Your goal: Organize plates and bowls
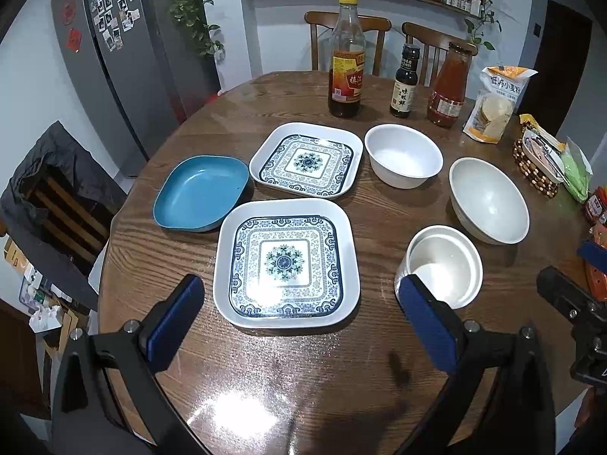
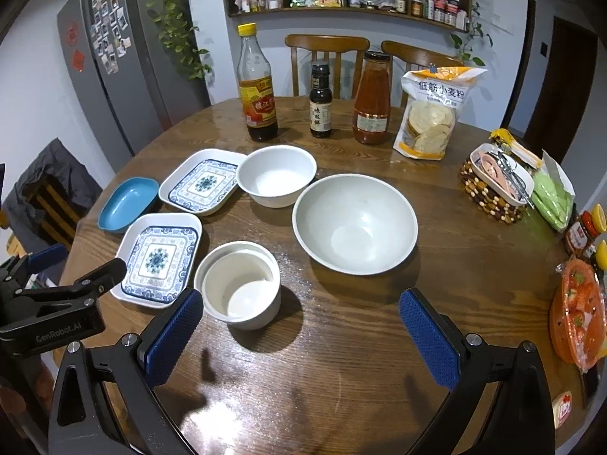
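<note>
- The left hand-held gripper (image 1: 299, 322) is seen held above the near edge of the round wooden tabletop (image 1: 341, 371), its blue-padded fingers spread wide with nothing between them.
- The right hand-held gripper (image 2: 299, 326) is likewise held wide and empty over the tabletop's near part.
- A patterned square plate (image 1: 286, 263) lies just ahead of the left hand-held gripper; a second patterned square plate (image 1: 306, 160) is set just behind it, apart by a narrow gap.
- A blue dish (image 1: 201, 193) is placed to the left of both plates, its rim very near them; whether it touches cannot be told.
- A small white straight-sided cup (image 2: 238, 284) stands just beside the nearer plate, close to the right hand-held gripper's left finger.
- A large pale bowl (image 2: 354, 223) sits to the right of the cup, and a white bowl (image 2: 277, 176) behind it, next to the far plate.
- Three sauce bottles (image 2: 320, 100) and a flour bag (image 2: 432, 113) are lined up along the far side.
</note>
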